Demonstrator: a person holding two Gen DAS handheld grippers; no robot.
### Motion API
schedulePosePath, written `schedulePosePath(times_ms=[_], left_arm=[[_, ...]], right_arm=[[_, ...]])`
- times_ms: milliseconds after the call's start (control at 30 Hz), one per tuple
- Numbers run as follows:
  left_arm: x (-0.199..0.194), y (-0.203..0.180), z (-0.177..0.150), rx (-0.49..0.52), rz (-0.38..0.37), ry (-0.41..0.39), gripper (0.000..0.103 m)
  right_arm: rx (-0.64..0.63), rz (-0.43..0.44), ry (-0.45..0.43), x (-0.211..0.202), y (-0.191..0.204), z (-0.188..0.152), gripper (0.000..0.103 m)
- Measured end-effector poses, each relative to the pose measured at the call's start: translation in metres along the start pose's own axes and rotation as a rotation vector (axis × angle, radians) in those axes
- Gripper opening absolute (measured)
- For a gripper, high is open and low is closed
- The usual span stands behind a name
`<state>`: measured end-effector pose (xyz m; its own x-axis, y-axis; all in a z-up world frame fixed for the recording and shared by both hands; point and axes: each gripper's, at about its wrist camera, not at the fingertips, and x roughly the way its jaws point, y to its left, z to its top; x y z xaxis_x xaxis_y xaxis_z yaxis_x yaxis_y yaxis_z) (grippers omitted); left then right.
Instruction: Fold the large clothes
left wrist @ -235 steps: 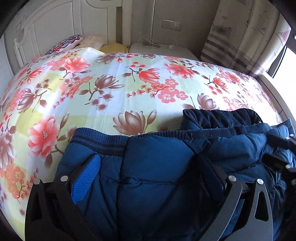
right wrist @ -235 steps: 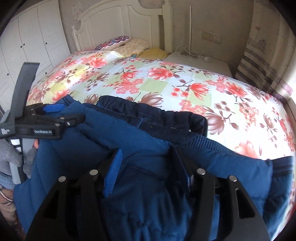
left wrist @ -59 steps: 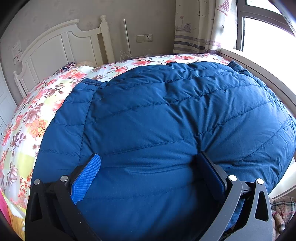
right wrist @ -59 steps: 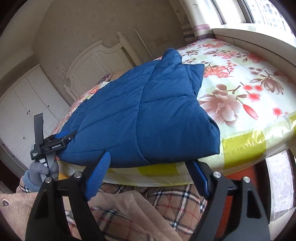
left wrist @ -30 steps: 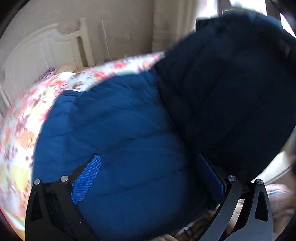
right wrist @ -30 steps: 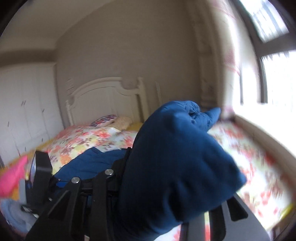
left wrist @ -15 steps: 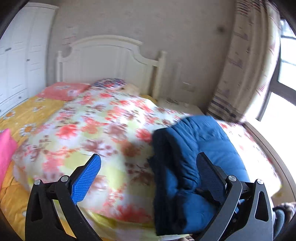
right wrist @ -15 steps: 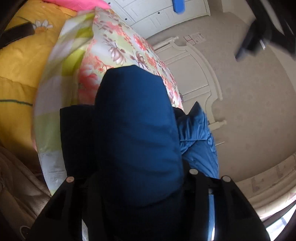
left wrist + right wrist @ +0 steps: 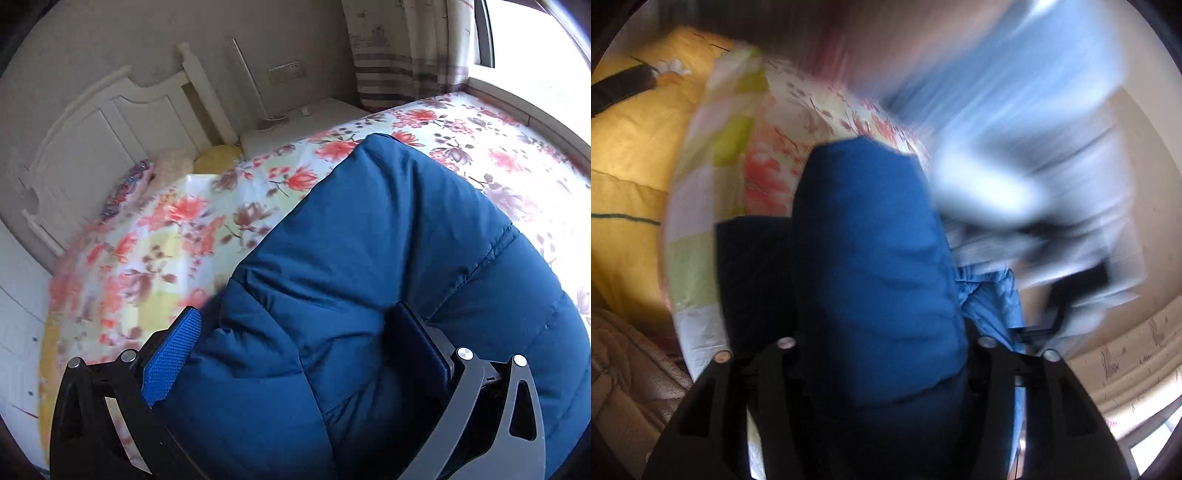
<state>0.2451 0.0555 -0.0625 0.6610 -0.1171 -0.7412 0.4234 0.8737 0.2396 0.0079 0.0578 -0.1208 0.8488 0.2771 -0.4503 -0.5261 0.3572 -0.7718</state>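
Bed with floral cover fills the scene. Folded blue jacket lies on its near right part. Left claw spread wide over it; right claw, just opening, straddles a fold.

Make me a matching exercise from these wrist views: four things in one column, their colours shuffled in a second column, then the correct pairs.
Things:
1. padded jacket
2. headboard
3. small pillow by the headboard
4. curtain

Colours:
A. yellow
B. beige with brown stripes
C. dark blue
D. white

Pairs: 1-C, 2-D, 3-A, 4-B
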Motion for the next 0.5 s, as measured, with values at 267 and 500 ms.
schedulePosePath(times_ms=[267,500], left_arm=[[0.006,0.032,-0.032,-0.139,-0.008,-0.060,0.099],[0.005,0.032,-0.032,-0.163,-0.004,-0.081,0.099]], right_arm=[[0.537,0.290,-0.242,-0.083,-0.119,-0.072,0.066],[0.736,0.316,0.002,0.000,-0.140,-0.115,0.040]])
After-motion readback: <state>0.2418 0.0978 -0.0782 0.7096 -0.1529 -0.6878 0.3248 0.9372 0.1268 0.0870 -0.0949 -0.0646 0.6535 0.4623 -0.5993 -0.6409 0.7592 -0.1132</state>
